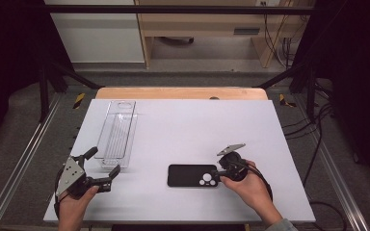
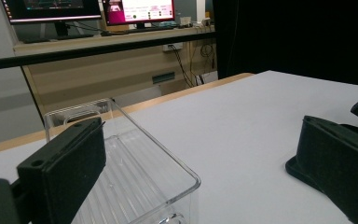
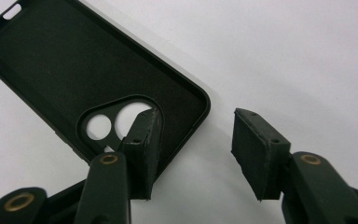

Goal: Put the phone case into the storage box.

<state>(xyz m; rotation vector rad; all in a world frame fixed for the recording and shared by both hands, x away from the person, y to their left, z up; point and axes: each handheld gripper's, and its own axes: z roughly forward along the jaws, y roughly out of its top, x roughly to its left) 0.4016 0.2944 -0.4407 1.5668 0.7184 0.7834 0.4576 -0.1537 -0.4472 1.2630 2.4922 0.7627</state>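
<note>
My left hand (image 1: 72, 204) comes in at the table's (image 1: 183, 120) near left corner, gripping the left gripper (image 1: 103, 168), which lies low and points toward the table's middle with its jaws spread wide and nothing between them. My right hand (image 1: 250, 185) sits at the table's near edge right of centre; the right gripper (image 3: 193, 149) points left and down at the tabletop, jaws partly apart, pads (image 3: 256, 149) pressing nothing.

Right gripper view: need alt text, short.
The right gripper straddles the end wall of a black phone case lying open side up on the white table, one jaw inside by the camera cutout, one outside. The pads do not yet press on the wall.
</note>
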